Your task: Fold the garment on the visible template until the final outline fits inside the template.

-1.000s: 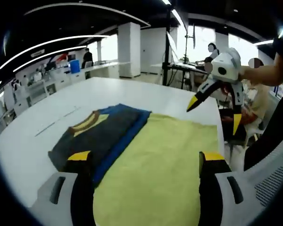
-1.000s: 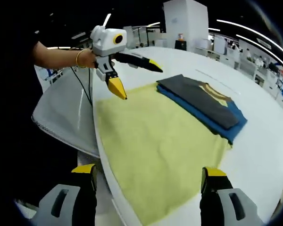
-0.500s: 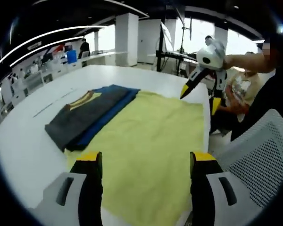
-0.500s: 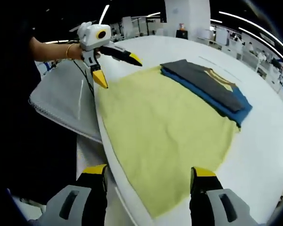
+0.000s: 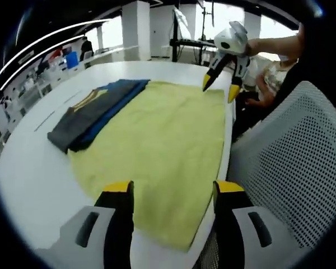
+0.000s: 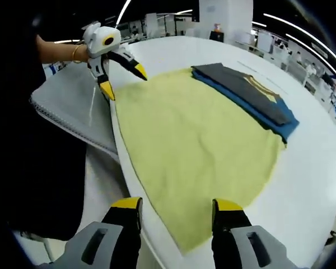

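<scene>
Garment (image 5: 92, 109) folded, dark over blue, at far edge of yellow template (image 5: 157, 145), ahead-left of left tool (image 5: 171, 188). Both tools empty, jaws apart, hovering at near desk (image 6: 319, 168) edge; right tool (image 6: 176, 204) likewise clear. Fold looks complete, hence hands off.

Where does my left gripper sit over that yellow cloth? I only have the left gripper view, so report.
Observer: The left gripper hangs open by a corner of the flat yellow cloth template, near the edge of the white table.
Operator: Describe the garment's end nearest the right gripper.
Observer: On the folded dark grey and blue garment, the blue layer sticks out past the grey one there.
Operator: Report what holds the left gripper.
Observer: A hand, with a gold bangle on the wrist.
</scene>
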